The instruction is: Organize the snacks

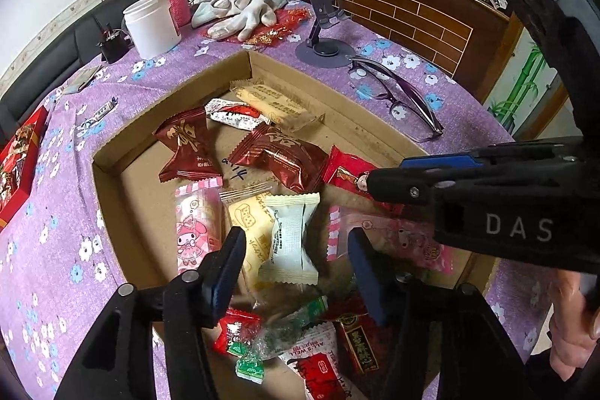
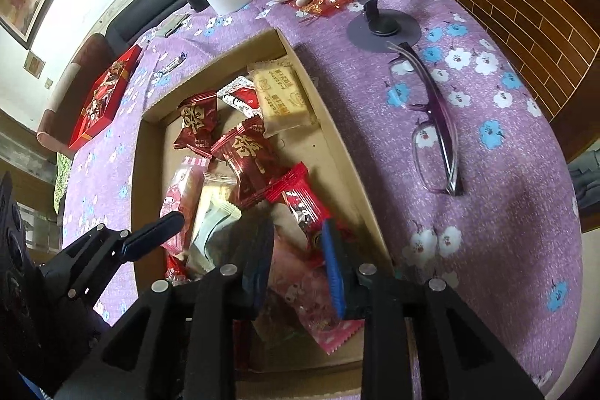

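On the left side of the table (image 1: pixel 56 250), near its edge, a red gift box (image 1: pixel 17 160) lies open with wrapped sweets inside, and two small wrapped candies (image 1: pixel 95 115) rest on the purple cloth between it and the cardboard tray (image 1: pixel 112 171). These few look like what is left to gather, though that is only a judgement.

The tray sits in the middle of the table and already holds most of the snacks. Along its left wall lies a pink cartoon packet (image 1: pixel 195 231), with a yellow biscuit packet (image 1: pixel 247 223) and a white packet (image 1: pixel 290 238) just beside it. Farther back are two dark red packets (image 1: pixel 187 145), a red-and-white one (image 1: pixel 234 113) and a long biscuit bar (image 1: pixel 279 107) toward the far corner. Nearer the camera lie small red and green sweets (image 1: pixel 240 328). They are piled loosely and overlap, so any sorting by kind seems not yet done.

The left tool (image 1: pixel 296 272) hovers over the white packet with its jaws apart and nothing clamped between them. To the right, the right tool (image 2: pixel 296 257) hangs over a second pink packet (image 2: pixel 318 295) and a bright red packet (image 2: pixel 303 208) near the tray's right wall; its jaws stand a little apart, and whether they pinch anything cannot be told.

Beyond the tray's right wall, a pair of glasses (image 1: pixel 397 96) and a phone stand (image 1: pixel 322 25) lie on the cloth, apart from the snacks.
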The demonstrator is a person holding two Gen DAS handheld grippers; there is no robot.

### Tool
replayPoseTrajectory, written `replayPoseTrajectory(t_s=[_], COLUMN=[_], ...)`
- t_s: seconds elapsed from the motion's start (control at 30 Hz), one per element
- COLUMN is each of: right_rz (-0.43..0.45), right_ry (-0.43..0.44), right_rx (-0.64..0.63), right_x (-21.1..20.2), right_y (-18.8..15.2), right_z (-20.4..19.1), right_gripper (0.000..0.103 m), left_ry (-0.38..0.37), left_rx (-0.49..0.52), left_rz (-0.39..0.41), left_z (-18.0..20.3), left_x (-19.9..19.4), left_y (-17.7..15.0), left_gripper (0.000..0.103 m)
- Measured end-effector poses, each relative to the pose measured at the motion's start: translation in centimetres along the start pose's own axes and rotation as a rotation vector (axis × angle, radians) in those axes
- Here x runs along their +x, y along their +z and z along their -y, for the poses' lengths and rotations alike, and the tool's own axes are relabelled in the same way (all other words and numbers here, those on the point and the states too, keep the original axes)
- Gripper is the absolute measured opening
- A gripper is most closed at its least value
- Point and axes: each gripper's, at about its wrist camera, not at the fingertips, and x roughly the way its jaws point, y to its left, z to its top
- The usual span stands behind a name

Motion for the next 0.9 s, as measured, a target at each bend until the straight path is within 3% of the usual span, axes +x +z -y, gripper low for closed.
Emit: replayPoseTrajectory(t_s=[0.07,0.2,0.33,0.9], right_rz=[0.006,0.018,0.031,0.121], right_ry=[-0.005,-0.011,-0.014,-0.05], right_rx=[0.002,0.013,0.033,0.061], right_x=[-0.2,-0.9,-1.6,-4.5], right_y=[-0.2,-0.8,-1.3,-2.9], right_z=[0.0,0.2,0.4,-0.9], right_gripper=[0.027,0.03,0.032,0.06], left_ry=[0.003,0.016,0.035,0.121], left_rx=[-0.001,0.005,0.007,0.018], left_rz=[0.004,0.009,0.021,0.095], left_z=[0.1,0.2,0.3,-1.0], left_x=[-0.1,-0.4,-0.9,-3.6], left_y=[-0.1,-0.3,-0.6,-1.6], left_gripper=[0.069,0.071,0.085,0.098])
